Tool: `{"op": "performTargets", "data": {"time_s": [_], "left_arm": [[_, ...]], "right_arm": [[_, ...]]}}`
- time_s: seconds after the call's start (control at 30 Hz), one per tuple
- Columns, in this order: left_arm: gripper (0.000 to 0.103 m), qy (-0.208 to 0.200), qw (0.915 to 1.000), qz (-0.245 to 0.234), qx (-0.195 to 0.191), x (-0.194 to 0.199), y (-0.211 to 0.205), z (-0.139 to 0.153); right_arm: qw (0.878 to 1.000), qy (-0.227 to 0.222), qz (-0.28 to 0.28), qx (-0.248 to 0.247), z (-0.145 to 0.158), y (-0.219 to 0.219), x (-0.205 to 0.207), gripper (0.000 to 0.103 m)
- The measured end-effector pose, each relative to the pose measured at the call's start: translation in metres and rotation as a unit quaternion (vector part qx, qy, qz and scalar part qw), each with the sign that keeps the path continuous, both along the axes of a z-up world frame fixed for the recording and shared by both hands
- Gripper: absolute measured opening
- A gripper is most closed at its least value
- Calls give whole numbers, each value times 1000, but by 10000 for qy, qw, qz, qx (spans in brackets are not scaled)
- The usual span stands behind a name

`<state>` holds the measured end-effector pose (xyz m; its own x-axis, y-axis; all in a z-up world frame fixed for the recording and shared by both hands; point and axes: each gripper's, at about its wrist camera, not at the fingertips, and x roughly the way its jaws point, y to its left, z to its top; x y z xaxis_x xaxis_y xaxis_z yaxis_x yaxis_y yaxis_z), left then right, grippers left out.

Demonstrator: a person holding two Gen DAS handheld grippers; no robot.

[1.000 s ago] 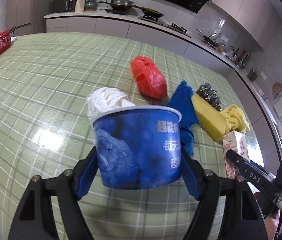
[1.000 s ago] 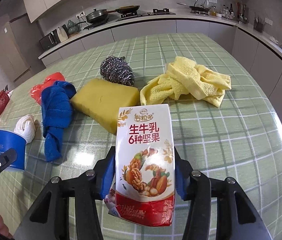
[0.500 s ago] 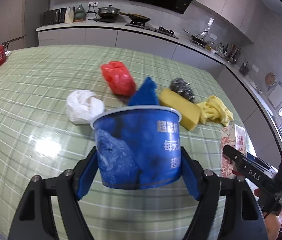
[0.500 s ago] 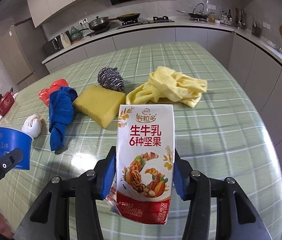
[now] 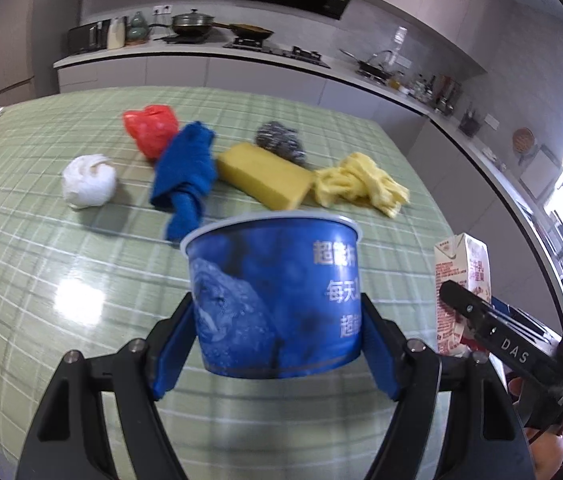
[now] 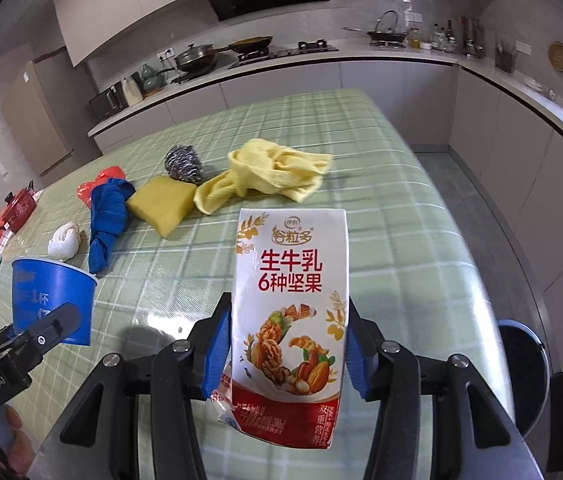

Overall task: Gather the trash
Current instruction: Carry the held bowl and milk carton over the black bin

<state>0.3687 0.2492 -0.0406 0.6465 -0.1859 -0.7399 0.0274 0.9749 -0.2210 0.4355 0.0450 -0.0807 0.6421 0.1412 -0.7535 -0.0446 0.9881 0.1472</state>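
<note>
Green checked table (image 6: 397, 240) is lying bare toward its right edge. You're gripping blue cup (image 5: 273, 300) in left gripper (image 5: 277, 344), milk carton (image 6: 289, 308) in right gripper (image 6: 287, 354). Both are pulling back from the rags versus a second ago.

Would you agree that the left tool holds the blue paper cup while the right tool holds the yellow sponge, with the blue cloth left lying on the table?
Not quite. The right tool holds the milk carton, as the right wrist view shows; the yellow sponge lies on the table. The left tool does hold the blue paper cup, and the blue cloth is on the table.
</note>
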Motion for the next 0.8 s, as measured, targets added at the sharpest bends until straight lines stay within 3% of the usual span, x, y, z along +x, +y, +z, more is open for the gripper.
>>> {"op": "performTargets", "data": {"time_s": [0.2, 0.5, 0.8], "left_arm": [[76, -158, 9986, -499, 9, -15, -30, 6], [76, -60, 9947, -1018, -101, -44, -81, 1], [76, -236, 9915, -1273, -88, -74, -174, 11]], "right_arm": [[9988, -129, -463, -1, 11, -30, -37, 52], [9951, -36, -989, -25, 12, -77, -99, 52], [9926, -185, -1190, 142, 19, -171, -137, 52]]}}
